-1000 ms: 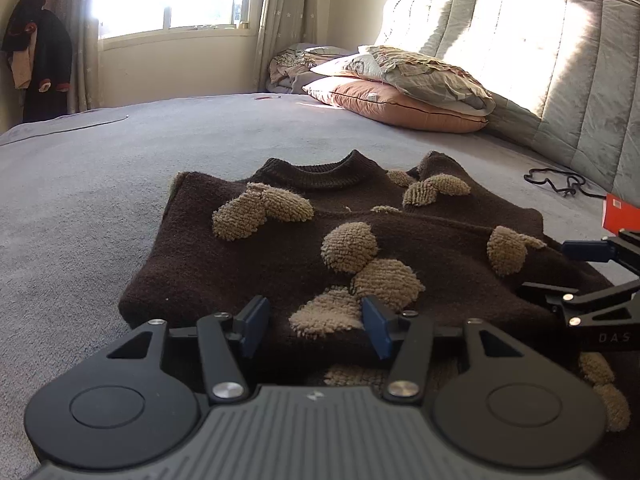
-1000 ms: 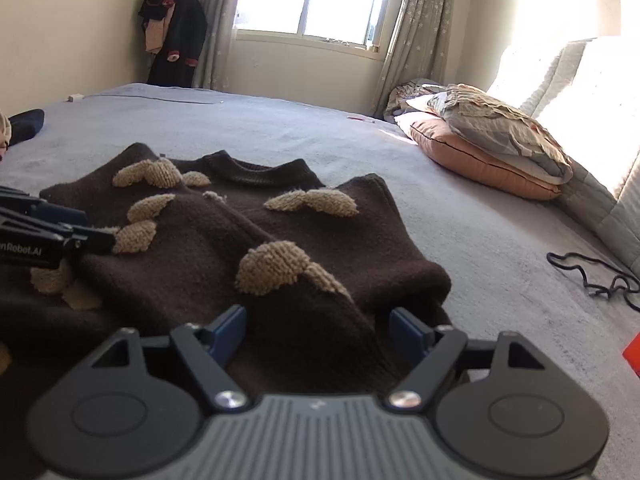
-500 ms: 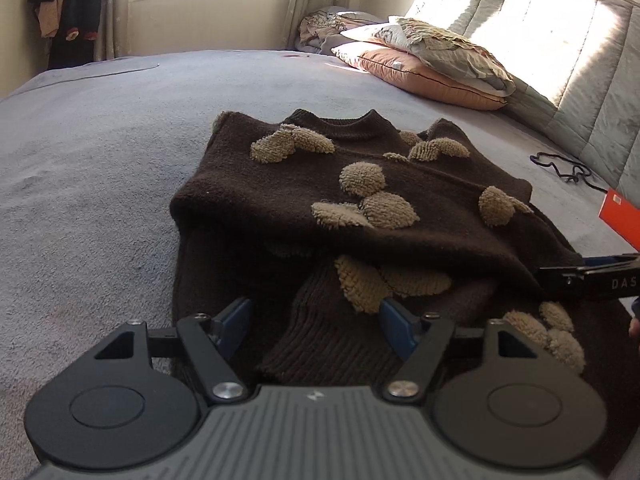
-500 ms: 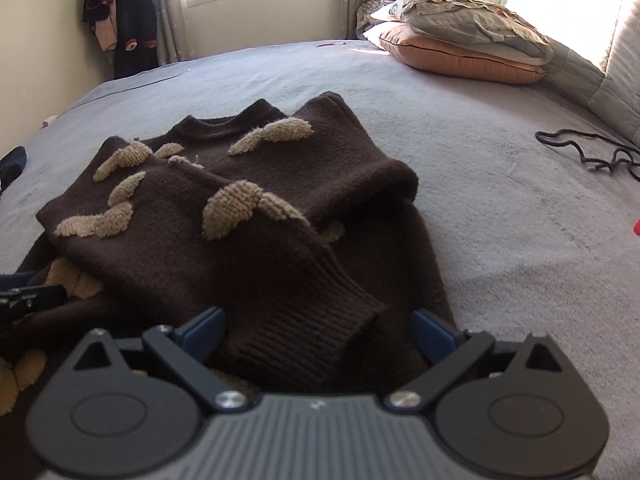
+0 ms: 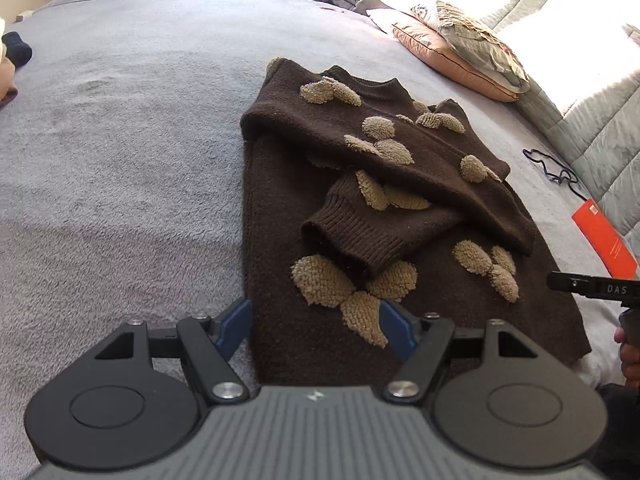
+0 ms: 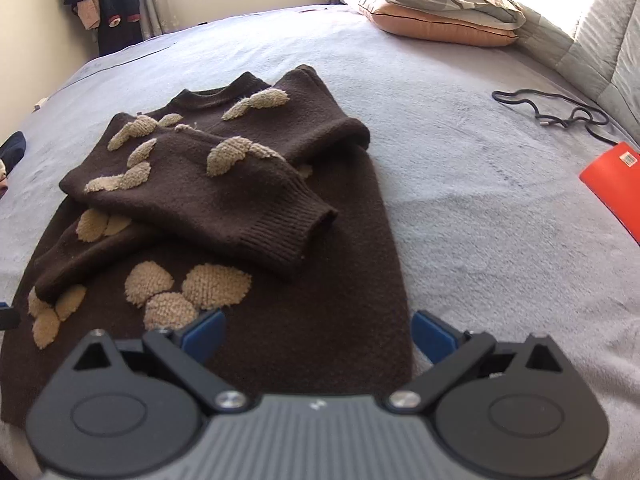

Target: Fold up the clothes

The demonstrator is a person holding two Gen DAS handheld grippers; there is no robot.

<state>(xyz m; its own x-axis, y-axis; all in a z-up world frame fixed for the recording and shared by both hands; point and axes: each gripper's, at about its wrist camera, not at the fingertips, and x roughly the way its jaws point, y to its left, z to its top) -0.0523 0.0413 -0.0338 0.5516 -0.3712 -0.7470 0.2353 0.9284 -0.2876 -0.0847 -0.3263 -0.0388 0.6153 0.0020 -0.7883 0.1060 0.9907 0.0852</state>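
The bed (image 5: 120, 128) fills both views, its grey cover bare around the one garment to be folded. One brown sweater (image 5: 288, 208) lies flat at centre frame, its long axis running from the collar in the upper middle down to the hem at the bottom edge, directly ahead of and beneath both my claws. Two sleeves are already crossed over the chest; the cuff (image 6: 288, 232) of the upper one points toward the lower right in the right view. Two stacked pillows (image 6: 436, 12) sit at the upper right, with one orange card (image 6: 612, 184) at the right edge and one black cord (image 6: 560, 114) above it. My left claw (image 5: 314, 326) is spread, nothing pinched, straddling the sweater's left edge near the hem. My right claw (image 6: 318, 332) is spread wider, also empty, straddling the right edge near the hem. I judge both claws about equally near the hem, so the next fold, hem up toward collar, would run along that long axis using both corners together.
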